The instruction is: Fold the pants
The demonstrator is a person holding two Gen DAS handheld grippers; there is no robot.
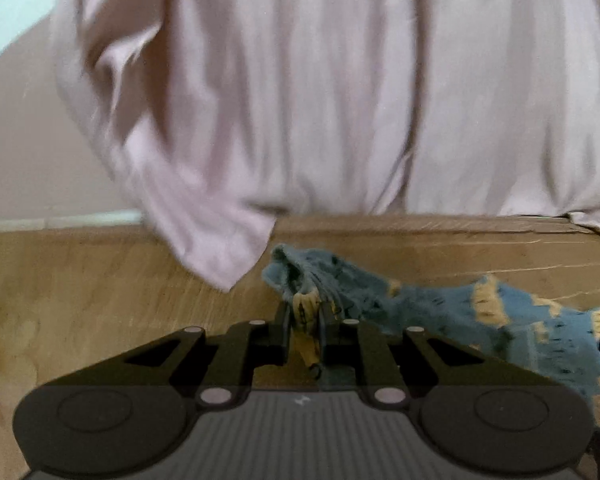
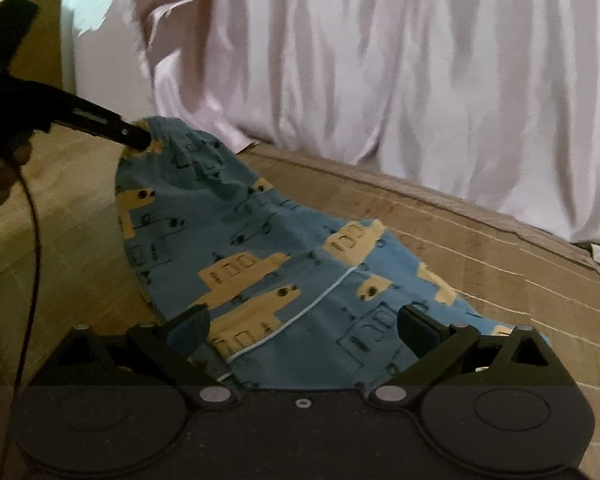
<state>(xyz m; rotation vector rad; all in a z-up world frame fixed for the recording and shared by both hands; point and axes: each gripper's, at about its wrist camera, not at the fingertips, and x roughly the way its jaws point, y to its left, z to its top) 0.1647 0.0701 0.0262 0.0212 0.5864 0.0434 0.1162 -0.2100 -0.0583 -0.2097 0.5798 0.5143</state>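
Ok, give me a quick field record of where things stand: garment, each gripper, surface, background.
garment: blue pants with yellow vehicle print, one end lifted, the rest lying on the surface
left gripper: shut on a pinch of the pants' edge, holding it raised
right gripper: open, fingers either side of the lower pants fabric, not gripping
surface: tan cardboard sheet under the pants
background: pale pink cloth hanging behind
fold: not yet made

Both wrist views sit low and close over the tan wooden counter, sharing the blue yellow-printed cotton pants and the pale pink draped curtain.
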